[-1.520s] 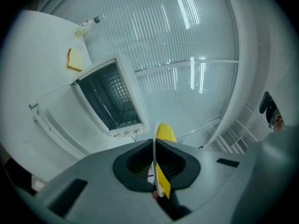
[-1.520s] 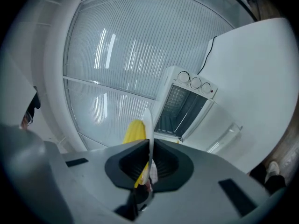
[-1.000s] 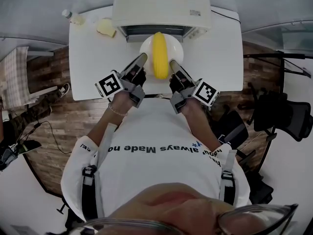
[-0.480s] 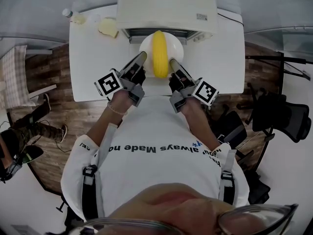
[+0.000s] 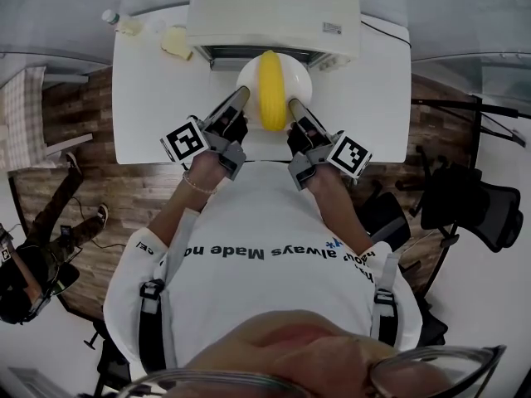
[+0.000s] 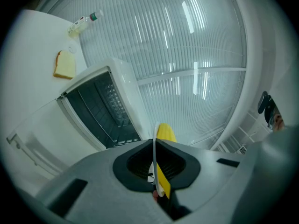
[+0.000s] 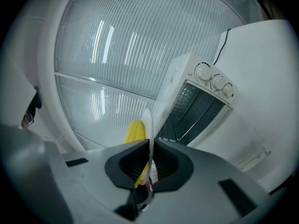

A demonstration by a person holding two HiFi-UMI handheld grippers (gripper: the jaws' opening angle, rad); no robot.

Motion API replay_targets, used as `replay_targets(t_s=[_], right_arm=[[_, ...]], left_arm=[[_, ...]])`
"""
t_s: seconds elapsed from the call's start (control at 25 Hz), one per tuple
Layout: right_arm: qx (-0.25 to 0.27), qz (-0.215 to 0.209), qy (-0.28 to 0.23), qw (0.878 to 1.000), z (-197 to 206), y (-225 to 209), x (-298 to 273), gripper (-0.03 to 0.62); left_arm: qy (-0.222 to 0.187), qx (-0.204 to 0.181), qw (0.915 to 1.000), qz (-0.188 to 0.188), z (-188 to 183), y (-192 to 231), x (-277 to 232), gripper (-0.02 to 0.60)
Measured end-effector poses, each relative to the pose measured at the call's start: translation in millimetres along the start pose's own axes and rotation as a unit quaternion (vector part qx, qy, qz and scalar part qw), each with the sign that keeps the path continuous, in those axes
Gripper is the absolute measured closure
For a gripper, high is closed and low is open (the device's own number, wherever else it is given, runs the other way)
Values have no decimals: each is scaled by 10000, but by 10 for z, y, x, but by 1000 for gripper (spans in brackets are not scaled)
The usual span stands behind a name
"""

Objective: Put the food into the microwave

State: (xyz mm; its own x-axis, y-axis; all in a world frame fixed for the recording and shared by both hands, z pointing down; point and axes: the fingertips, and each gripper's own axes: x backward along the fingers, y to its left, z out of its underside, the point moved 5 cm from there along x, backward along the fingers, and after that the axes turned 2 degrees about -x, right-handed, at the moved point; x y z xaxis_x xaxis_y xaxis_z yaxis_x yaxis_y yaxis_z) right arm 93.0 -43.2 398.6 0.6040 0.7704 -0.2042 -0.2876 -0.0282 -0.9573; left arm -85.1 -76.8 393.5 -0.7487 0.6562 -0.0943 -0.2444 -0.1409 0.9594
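Head view: left tongs [image 5: 238,102] and right tongs [image 5: 292,106] clamped on opposite rims of a round white plate [image 5: 249,81] bearing a yellow corn cob [image 5: 269,89], just in front of the open white microwave [image 5: 274,11] on the white desk [image 5: 158,114], left gripper view: tongs pinching the plate's edge, microwave cavity to the left, right gripper view: tongs closed on the other rim, microwave to the right

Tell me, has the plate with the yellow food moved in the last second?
No. The plate and its yellow food sit just at the microwave opening, as before.

2 grippers held forward, side by side.
Left gripper [image 5: 241,98] and right gripper [image 5: 292,104] each clamp the plate [image 5: 247,81] rim, on opposite sides.
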Motion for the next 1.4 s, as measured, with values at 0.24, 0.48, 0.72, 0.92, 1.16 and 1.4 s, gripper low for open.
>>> replay_targets(t_s=[0.24,0.48,0.72,0.92,1.16,1.4], right_arm=[[-21,-72,32,10000,-86,-25,24,569],[-57,-93,64,9999,-99,-19,17,569],[-140,-56,134,9998,-121,-131,117,569],[-159,-20,195,9997,-70,-191,52,569],[-222,67,232,9995,-31,-308,37,569],[-230,181,298,9991,26,-434,12,571]], left_arm=[[-89,188,9998,12,56,-39,-86,563],[-122,235,9996,-27,60,-54,-89,563],[-70,56,9998,-162,186,-5,-116,563],[-90,225,9995,-202,178,86,-90,563],[7,101,9996,-260,206,223,-90,563],[16,263,9992,-304,252,349,-77,563]])
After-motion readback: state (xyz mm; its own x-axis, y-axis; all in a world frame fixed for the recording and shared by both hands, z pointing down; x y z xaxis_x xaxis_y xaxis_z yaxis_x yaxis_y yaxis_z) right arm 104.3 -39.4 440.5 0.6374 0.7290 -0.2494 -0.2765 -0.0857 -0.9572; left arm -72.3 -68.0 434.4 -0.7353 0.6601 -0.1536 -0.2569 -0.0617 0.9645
